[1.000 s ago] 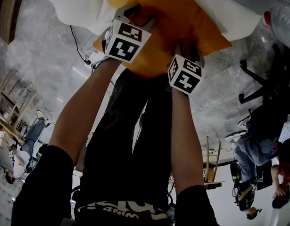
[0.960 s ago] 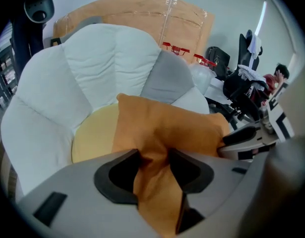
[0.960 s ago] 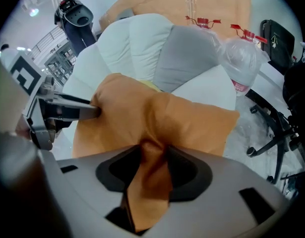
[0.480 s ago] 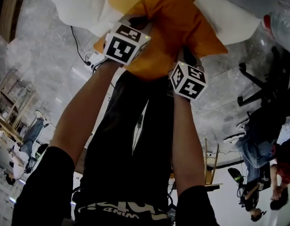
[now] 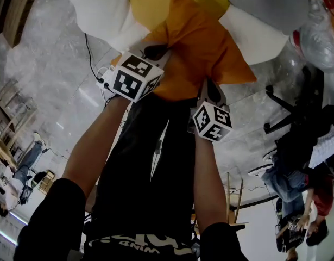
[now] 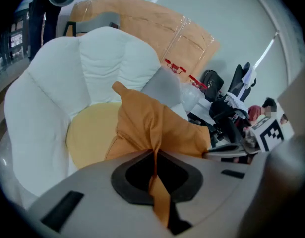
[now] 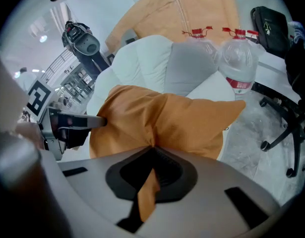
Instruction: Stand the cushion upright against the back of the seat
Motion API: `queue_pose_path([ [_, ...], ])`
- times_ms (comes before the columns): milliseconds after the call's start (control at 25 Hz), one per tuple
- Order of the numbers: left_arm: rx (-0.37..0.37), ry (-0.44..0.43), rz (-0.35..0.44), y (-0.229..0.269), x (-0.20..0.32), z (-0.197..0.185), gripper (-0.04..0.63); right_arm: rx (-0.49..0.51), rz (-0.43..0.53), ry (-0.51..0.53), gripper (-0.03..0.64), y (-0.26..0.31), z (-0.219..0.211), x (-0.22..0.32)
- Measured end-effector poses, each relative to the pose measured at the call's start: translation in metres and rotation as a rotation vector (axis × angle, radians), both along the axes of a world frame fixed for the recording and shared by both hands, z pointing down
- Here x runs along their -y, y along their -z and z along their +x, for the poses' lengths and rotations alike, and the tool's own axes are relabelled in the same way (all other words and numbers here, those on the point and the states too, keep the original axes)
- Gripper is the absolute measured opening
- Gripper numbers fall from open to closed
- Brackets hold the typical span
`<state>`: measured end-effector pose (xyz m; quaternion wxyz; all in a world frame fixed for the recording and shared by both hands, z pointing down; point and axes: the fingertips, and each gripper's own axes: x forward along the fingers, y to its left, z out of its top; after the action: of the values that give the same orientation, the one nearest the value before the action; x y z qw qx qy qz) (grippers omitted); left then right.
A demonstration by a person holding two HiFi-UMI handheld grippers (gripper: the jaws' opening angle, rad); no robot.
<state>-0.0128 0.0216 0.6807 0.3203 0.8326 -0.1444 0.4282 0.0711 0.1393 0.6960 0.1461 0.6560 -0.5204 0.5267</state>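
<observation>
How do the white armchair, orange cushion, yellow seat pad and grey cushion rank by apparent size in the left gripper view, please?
Largest first:
white armchair
orange cushion, enlarged by nearness
yellow seat pad, partly covered
grey cushion, smallest

Head view steeply down; 2 gripper views close, share cushion (image 6: pixel 142 123).

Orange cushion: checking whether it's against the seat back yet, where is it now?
Top centre of the head view, the orange cushion hangs pinched by the left gripper and right gripper, at the white armchair's yellow seat.
</observation>
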Motion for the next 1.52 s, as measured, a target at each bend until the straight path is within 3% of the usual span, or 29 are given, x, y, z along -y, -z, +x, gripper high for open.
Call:
queue_pose_path([
  [320, -0.093, 0.085, 0.064, 0.095, 0.036, -0.007, 0.015, -0.083, 0.126, 0.066, 0.028, 0.093, 0.014, 0.05],
  [800, -0.29, 0.18, 0.307, 0.219, 0.18, 0.023, 0.014, -0.208, 0.431, 0.174, 0.028, 0.217, 0.067, 0.225],
  [1200, -0.359, 0.291, 0.521, 0.246, 0.285, 0.04, 0.014, -0.319, 0.587, 0.259, 0.028, 0.26, 0.096, 0.351],
  [1520, -0.37, 0.34, 0.576, 0.232, 0.311, 0.039, 0.014, -0.358, 0.651, 0.316, 0.028, 0.256, 0.096, 0.381],
])
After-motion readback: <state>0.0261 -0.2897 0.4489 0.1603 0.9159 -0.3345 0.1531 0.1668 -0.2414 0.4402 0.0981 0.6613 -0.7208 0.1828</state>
